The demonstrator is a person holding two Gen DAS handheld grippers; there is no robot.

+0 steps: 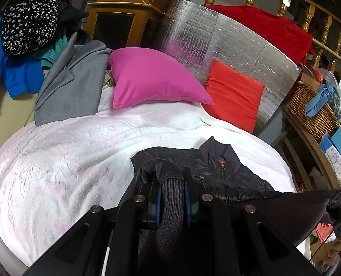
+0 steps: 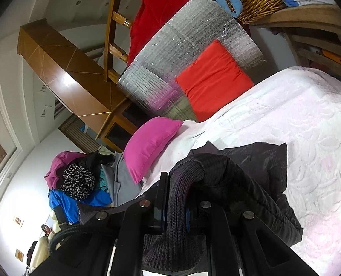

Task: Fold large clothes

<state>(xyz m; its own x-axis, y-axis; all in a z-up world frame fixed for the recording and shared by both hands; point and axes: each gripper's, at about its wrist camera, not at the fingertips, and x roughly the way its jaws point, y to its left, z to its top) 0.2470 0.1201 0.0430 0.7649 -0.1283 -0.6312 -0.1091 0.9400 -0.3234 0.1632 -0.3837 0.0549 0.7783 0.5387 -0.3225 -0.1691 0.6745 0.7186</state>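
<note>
Jacket [image 1: 218, 172], dark quilted w/ ribbed knit cuffs, lies partly on the white-pink embossed blanket [image 1: 67, 151] just ahead of both tongs, collar and zip end away from them.

Left gripper [image 1: 173, 192]: jaws clamped on a ribbed knit cuff [image 1: 170, 197], blue pads pressed on either side of it. Right gripper [image 2: 176, 203]: jaws closed tight on the other ribbed cuff [image 2: 182, 197], sleeve bunched over the top of the tongs.

Handling, est.: soft, limp, padded so bulky, prob. moderate weight. Shell looks slick, so quilted panels may slide on themselves; the knit ribbing is the grippiest spot, so cuffs are a sound hold. Sleeves will sag betw. grips and need tension to land flat. Blanket pile may drag the shell a bit.

View diffs:
- Left wrist cam: shows collar, zip pull w/ red tag, and a flap of the jacket stretched off to the right of its tongs. Also grey coat [image 1: 71, 85] far ahead-left, magenta pillow [image 1: 152, 78] straight ahead.
- Right wrist cam: rolled hard, scene tilted. Shows the body panel lying flat on the blanket ahead-right of its tongs; collar barely visible. Orange-red cushion [image 2: 212, 78] against foil panel [image 2: 193, 34] far ahead.
- Neither cam clearly shows the other gripper or the jacket hem.
</note>
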